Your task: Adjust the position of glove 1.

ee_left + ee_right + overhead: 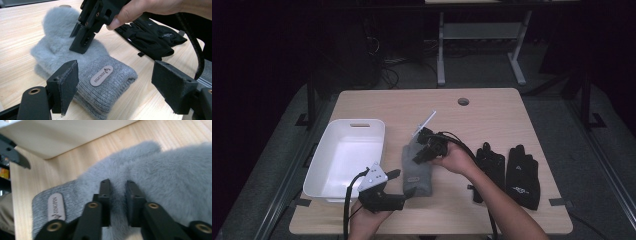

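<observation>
A grey fuzzy glove (417, 171) lies on the wooden table, its knit cuff with a tan label (101, 75) toward the person. My right gripper (419, 157) points down onto the glove's furry part (162, 170). Its jaws stand a narrow gap apart, the tips resting on the fur, with fur showing in the gap (117, 182). In the left gripper view the right gripper (78, 40) sits on the fur just beyond the cuff. My left gripper (404, 182) is wide open at the cuff end, its jaws (116, 66) standing on either side of the cuff without touching it.
A white plastic bin (357, 121) stands left of the glove, its wall (62, 137) close behind it. Two black gloves (522, 175) (150, 37) lie at the right. The table (492, 115) has a cable hole (463, 101) near its far edge.
</observation>
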{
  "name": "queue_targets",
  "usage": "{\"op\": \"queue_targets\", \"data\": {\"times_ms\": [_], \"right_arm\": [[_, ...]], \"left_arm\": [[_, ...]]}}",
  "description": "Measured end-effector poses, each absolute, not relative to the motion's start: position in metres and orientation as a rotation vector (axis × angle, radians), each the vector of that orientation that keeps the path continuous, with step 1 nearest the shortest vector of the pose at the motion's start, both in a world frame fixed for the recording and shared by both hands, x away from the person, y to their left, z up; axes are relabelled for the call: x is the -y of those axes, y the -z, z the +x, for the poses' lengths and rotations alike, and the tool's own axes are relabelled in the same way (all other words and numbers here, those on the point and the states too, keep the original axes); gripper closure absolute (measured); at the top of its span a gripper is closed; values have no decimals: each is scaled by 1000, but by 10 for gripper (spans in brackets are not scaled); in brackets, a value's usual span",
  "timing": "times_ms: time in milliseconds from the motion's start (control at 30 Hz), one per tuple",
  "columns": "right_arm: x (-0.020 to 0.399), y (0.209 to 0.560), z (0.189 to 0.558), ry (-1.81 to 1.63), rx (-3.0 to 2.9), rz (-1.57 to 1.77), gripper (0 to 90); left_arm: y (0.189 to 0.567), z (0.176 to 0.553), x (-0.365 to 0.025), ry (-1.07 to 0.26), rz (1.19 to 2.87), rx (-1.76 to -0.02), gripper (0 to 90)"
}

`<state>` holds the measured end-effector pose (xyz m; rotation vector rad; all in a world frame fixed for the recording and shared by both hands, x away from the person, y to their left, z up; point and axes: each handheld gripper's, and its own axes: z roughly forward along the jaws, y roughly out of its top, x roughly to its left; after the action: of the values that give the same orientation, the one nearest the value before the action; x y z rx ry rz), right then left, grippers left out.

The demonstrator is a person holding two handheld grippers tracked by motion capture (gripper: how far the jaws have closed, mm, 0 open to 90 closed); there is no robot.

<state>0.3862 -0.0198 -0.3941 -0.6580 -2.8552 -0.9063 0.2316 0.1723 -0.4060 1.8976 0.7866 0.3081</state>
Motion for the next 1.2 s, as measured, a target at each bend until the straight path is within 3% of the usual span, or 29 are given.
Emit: {"op": "queue_targets", "data": {"times_ms": [233, 300, 333, 533, 1200], "right_arm": [[29, 394, 389, 967, 2823, -730, 517], [32, 393, 390, 977, 2821, -741, 488], [38, 391, 391, 999, 2814, -775, 411], [60, 390, 397, 1065, 2753, -916, 291], [75, 419, 437, 1088, 2542, -1178, 235]], "left_arm": [[407, 232, -169, -299, 1902, -798, 212], [407, 232, -169, -295, 1901, -804, 213], [408, 232, -168, -298, 1907, -795, 213], [409, 233, -165, -287, 1909, -810, 213], [410, 234, -162, -281, 1924, -803, 213]]}}
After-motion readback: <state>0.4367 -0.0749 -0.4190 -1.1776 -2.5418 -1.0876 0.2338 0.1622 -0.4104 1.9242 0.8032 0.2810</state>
